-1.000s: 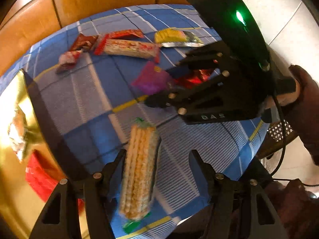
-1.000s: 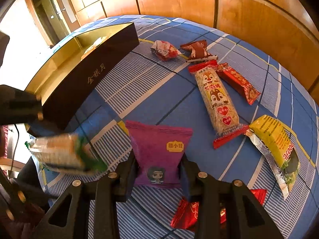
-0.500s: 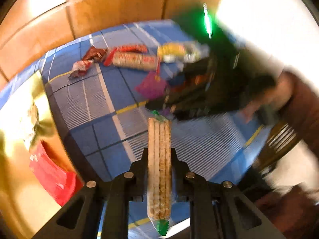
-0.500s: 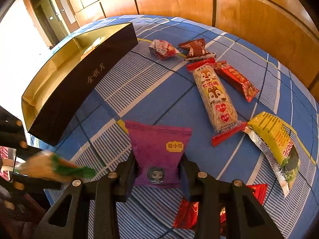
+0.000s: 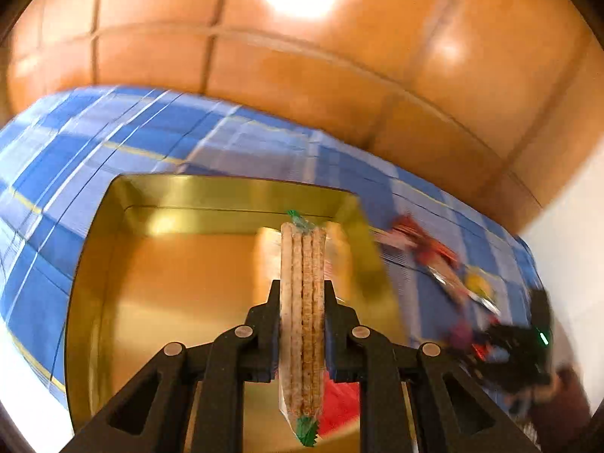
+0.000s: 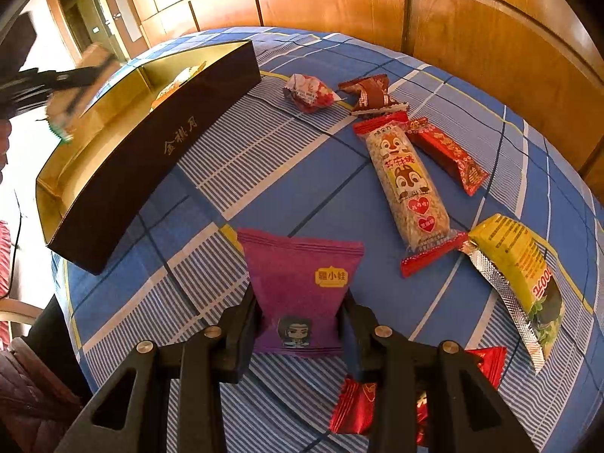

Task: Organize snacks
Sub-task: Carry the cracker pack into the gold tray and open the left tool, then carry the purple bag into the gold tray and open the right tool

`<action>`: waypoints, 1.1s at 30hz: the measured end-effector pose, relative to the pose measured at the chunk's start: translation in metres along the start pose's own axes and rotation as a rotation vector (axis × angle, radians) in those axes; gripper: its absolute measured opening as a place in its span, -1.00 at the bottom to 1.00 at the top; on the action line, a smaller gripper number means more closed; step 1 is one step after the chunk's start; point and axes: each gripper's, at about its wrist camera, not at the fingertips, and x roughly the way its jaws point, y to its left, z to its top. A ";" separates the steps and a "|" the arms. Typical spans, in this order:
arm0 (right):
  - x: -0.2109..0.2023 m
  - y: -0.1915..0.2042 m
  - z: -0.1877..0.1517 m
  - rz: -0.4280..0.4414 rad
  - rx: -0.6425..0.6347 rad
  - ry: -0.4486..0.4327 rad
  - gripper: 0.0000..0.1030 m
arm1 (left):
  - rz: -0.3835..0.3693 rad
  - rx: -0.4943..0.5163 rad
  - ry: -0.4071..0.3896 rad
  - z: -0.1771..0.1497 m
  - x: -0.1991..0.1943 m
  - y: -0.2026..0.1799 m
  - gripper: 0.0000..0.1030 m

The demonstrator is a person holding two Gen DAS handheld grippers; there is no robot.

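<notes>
My left gripper (image 5: pixel 302 294) is shut on a long wafer pack (image 5: pixel 302 324) with green ends, held on edge above the open gold-lined box (image 5: pixel 90 294). In the right wrist view the left gripper (image 6: pixel 64 87) hangs over the same box (image 6: pixel 124 173), which has dark outer walls. My right gripper (image 6: pixel 300 313) is shut on a purple snack pouch (image 6: pixel 302 287) just above the blue checked cloth (image 6: pixel 211 196). A red pack (image 5: pixel 339 404) lies in the box below the wafers.
Loose snacks lie on the cloth: a long squirrel-print bar (image 6: pixel 407 185), a red bar (image 6: pixel 449 154), a yellow pack (image 6: pixel 524 275), two small wrapped sweets (image 6: pixel 309 92), a red wrapper (image 6: pixel 362 400) under my right fingers. Wood panelling rises behind the table. A snack (image 6: pixel 177 83) sits in the box's far end.
My left gripper closed on the wafer pack, lifted it off the cloth and swung left over the gold box. My right gripper stayed still, holding the purple pouch.
</notes>
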 end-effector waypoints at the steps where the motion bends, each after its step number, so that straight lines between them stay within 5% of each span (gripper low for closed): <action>1: 0.001 0.001 0.000 -0.003 0.001 0.001 -0.25 | 0.020 -0.006 0.004 0.002 0.009 0.003 -0.65; 6: 0.002 0.002 0.001 -0.015 0.002 0.011 -0.25 | 0.081 -0.027 0.014 0.020 0.048 0.008 -0.62; 11: 0.002 0.001 0.001 -0.016 0.017 0.006 -0.25 | 0.124 -0.076 -0.004 0.022 0.051 0.010 0.03; 24: 0.001 0.007 0.001 -0.080 0.043 -0.012 -0.25 | 0.241 -0.069 -0.013 -0.067 0.000 0.014 0.13; 33: -0.001 0.012 0.002 -0.136 0.093 -0.014 -0.28 | 0.312 -0.048 -0.070 -0.092 -0.022 0.002 0.18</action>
